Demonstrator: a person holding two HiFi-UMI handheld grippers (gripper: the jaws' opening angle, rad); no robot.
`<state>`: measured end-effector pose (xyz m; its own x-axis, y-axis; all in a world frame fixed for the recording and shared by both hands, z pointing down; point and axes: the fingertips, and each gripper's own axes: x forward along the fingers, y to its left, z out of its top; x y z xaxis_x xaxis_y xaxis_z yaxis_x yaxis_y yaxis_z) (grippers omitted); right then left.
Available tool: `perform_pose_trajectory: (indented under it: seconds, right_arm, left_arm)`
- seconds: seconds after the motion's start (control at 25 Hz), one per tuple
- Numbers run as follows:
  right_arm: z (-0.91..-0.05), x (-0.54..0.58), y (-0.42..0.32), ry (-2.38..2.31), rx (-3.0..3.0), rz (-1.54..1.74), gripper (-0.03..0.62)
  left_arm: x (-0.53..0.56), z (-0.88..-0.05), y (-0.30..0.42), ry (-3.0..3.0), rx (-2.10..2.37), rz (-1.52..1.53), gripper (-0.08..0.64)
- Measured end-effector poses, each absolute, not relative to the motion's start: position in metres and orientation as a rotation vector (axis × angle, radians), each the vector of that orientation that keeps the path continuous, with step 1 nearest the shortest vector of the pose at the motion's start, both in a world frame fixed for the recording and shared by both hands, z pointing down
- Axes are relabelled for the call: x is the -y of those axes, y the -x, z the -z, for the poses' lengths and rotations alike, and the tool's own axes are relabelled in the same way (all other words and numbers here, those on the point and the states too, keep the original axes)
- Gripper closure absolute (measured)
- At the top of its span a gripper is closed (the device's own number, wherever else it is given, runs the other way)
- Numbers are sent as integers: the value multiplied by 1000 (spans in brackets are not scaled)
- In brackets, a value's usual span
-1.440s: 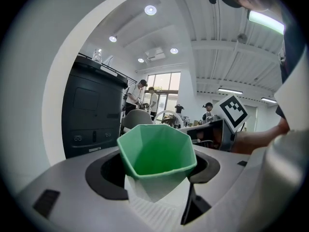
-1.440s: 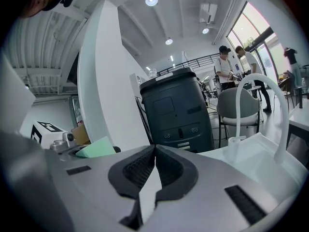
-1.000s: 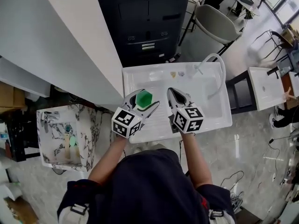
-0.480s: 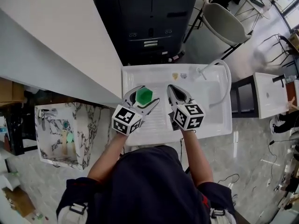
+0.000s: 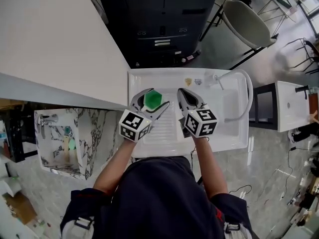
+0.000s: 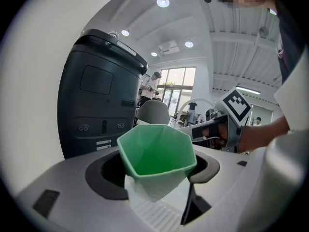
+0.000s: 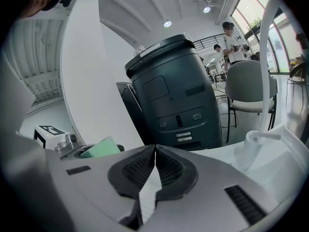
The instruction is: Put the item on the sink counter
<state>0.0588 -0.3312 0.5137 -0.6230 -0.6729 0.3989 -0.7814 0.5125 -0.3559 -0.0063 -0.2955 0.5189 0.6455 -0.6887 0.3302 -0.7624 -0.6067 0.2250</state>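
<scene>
while you hold the green cup (image 6: pixel 155 153) in your left gripper (image 5: pixel 156 96), its two fingers are spread wide and pressed on the cup's sides, one on each side. your right gripper (image 5: pixel 182 92) has its fingers shut tight together with nothing in them. it hangs just beside the left one, nearer the middle of the sink counter (image 5: pixel 164 136).

the cup is over the left half of the sink counter, above the ribbed part and closer to the back edge than the front edge. the bowl of the sink (image 5: pixel 224 108) is off toward the right edge, well apart from the cup. i cannot tell if the cup's bottom touches the ribs yet; it looks just above them.

the thing that matters most is this: the counter lies right under the cup. the cup's mouth faces up and tips a bit back toward you, so its bottom points down at the ribs. i think your left hand only needs to go down, set the cup flat, then let go.
</scene>
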Motion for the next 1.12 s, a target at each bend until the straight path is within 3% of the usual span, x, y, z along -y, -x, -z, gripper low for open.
perform_pose_trajectory:
  seconds: [1.12]
  right_arm:
    - [-585,369,-65,-1187,2445,-915,557]
  left_arm:
    - [350,-600,19,-2357,1242,-271,225]
